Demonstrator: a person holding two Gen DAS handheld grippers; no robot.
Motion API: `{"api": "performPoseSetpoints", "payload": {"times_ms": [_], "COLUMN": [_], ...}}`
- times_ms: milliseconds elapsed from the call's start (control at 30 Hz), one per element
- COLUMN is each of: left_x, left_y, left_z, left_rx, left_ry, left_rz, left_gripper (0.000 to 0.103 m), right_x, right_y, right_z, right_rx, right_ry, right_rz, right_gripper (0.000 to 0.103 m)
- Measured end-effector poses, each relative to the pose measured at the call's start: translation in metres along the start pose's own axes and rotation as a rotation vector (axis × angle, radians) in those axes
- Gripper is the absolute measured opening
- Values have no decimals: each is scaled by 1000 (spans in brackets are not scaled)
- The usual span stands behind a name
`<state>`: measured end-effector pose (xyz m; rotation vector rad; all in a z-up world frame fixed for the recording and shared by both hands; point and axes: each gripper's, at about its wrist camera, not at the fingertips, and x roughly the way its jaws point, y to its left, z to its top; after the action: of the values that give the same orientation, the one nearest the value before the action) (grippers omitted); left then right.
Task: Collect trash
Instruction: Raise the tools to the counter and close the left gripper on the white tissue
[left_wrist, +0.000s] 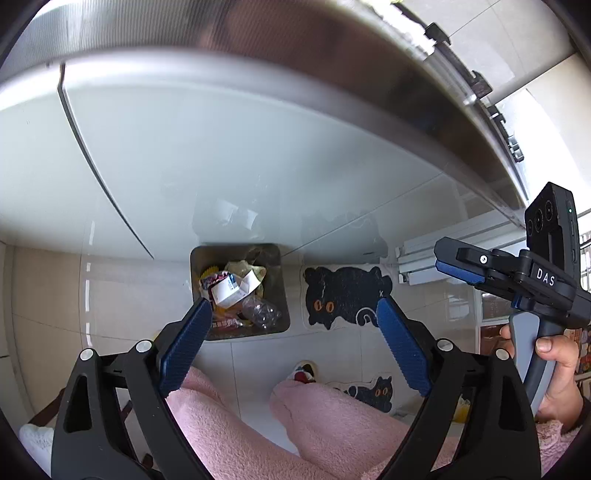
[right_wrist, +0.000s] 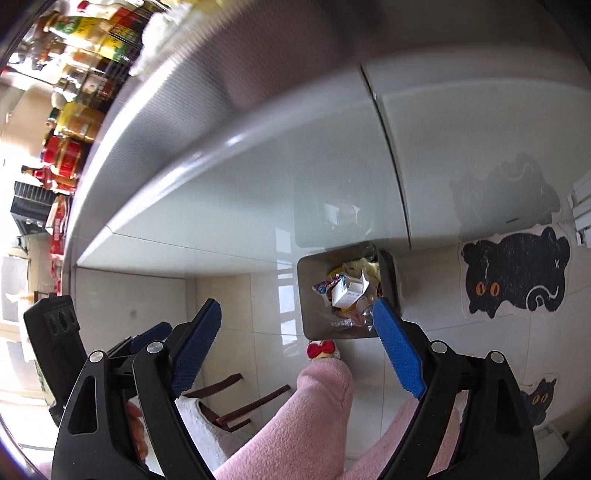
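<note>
A grey trash bin (left_wrist: 283, 284) stands on the floor against the white cabinet front. It holds a white carton (left_wrist: 231, 291), crumpled wrappers and a clear plastic bottle (left_wrist: 260, 312). The bin also shows in the right wrist view (right_wrist: 308, 295) with the same trash (right_wrist: 349, 291). My left gripper (left_wrist: 293, 308) is open and empty, held high above the bin. My right gripper (right_wrist: 297, 308) is open and empty too, above and to the left of the bin; its body shows at the right of the left wrist view (left_wrist: 517, 277).
A white cabinet front (left_wrist: 221, 155) under a countertop edge fills the top. A black cat mat (left_wrist: 345, 295) lies right of the bin, a second one (left_wrist: 373, 393) nearer. The person's pink-trousered legs (left_wrist: 314, 417) stand below. Bottles and jars (right_wrist: 77, 122) crowd the far left.
</note>
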<state>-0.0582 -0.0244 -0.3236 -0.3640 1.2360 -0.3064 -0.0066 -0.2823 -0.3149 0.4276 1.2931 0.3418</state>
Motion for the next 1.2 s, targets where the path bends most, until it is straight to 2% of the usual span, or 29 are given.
{"api": "performPoseSetpoints", "payload": {"times_ms": [67,300,567,767,867,1200], "left_x": [-19,-74,-99,-95,-87,-37], "left_y": [-9,-48,-81,-87,-88,-86], "left_z": [11,50,101,141,163,218], "left_rx": [21,100,169,194,196,175], "left_ry": [-29,-158,-254,-284,-286,-221], "left_rz": [-4,-25,-23,-2,14,42], "left_gripper": [89,92,93,93,94,94], "right_x": [-25,-95,-137,-135,-123,-77], "right_y": [4,18,41,59,65,96], "right_z": [3,26,87,140,167,243], "right_rx": [-17,-46,-83,-102,-114,-194], "right_ry": [-45,-196,-315,-335,-311,-280], "right_rz": [-2,13,-1,-17,-21,-61], "right_gripper": [95,98,100,100,100,100]}}
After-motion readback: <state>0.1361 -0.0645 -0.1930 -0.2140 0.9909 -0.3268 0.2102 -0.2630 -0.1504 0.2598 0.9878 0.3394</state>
